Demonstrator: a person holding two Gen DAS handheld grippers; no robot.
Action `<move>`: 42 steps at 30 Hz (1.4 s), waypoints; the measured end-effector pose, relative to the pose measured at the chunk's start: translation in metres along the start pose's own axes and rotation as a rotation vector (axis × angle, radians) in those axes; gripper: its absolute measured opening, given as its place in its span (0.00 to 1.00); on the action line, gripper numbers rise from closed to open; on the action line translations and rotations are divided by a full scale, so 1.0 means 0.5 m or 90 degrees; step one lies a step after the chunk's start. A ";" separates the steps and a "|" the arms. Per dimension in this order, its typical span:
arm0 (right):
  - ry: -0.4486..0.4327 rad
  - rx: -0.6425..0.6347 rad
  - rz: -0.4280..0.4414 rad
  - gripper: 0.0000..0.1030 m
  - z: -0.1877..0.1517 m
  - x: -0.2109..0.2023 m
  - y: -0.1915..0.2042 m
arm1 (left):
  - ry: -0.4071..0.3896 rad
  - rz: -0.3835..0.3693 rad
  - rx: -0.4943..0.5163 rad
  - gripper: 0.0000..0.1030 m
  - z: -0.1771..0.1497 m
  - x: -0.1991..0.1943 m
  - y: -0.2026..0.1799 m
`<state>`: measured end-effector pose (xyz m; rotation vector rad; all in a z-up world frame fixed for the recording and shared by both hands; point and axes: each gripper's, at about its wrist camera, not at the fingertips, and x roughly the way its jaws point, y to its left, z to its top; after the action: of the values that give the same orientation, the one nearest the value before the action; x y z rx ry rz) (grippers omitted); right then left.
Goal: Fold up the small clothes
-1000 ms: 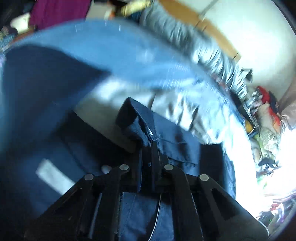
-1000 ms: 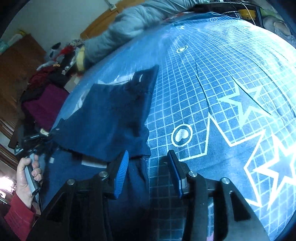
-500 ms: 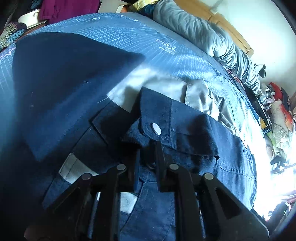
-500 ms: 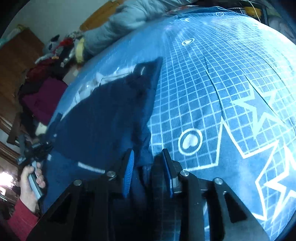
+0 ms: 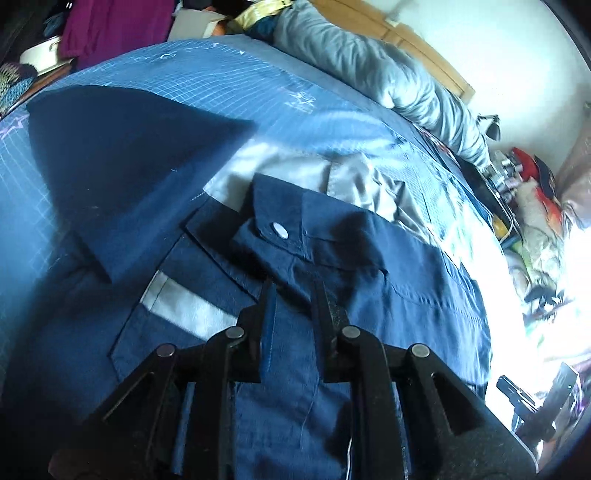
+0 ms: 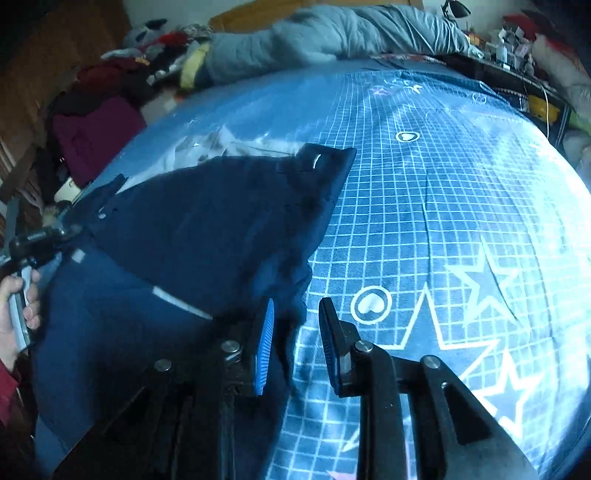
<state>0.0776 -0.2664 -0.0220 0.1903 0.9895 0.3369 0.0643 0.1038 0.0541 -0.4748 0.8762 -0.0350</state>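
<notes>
Navy shirt [image 5: 388,266] lies flat on the bed's blue grid sheet [image 6: 424,206], one sleeve [image 6: 221,221] folded in across the body. Left claw [image 5: 291,291] spread, hovering over the snap-button cuff [image 5: 271,225], gripping nothing. Right claw [image 6: 295,314] spread too, at the shirt's edge, empty. Grey duvet [image 6: 332,33] bunched at the headboard.

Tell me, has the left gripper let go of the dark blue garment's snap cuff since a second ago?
Yes. The left gripper was shut on the cuff; now it's open and pulled back, short of the snap button on the dark blue garment.
</notes>
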 end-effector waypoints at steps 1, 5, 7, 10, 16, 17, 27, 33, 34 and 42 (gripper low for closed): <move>0.005 -0.011 -0.008 0.30 -0.016 -0.003 0.003 | 0.003 0.000 0.003 0.18 -0.003 0.002 -0.001; 0.025 -0.058 -0.035 0.30 -0.047 0.035 0.012 | 0.017 -0.004 0.002 0.20 -0.011 0.022 -0.013; 0.005 -0.058 -0.035 0.30 -0.035 0.040 0.011 | 0.019 -0.008 0.000 0.22 -0.017 0.026 -0.017; -0.022 -0.078 -0.028 0.30 -0.014 0.047 0.024 | 0.023 -0.007 0.002 0.24 -0.022 0.033 -0.021; -0.043 -0.095 -0.038 0.08 -0.014 0.041 0.034 | 0.026 -0.006 -0.001 0.26 -0.027 0.040 -0.013; -0.057 -0.099 -0.037 0.07 -0.015 0.028 0.043 | 0.025 -0.007 -0.002 0.27 -0.027 0.038 -0.011; -0.019 -0.118 -0.106 0.16 -0.052 -0.010 0.053 | -0.002 -0.002 -0.002 0.36 -0.013 -0.011 0.023; -0.108 -0.062 -0.008 0.18 0.002 -0.051 0.051 | 0.003 0.003 -0.043 0.37 0.008 0.005 0.059; -0.100 -0.063 -0.002 0.18 0.009 -0.034 0.054 | 0.006 -0.002 -0.051 0.37 0.009 0.005 0.067; 0.014 -0.099 -0.030 0.37 -0.025 0.004 0.077 | -0.088 0.065 -0.171 0.54 0.094 -0.111 0.324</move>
<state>0.0606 -0.2296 -0.0185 0.0218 0.9836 0.3716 0.0372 0.2792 0.0530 -0.6753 0.7715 0.2090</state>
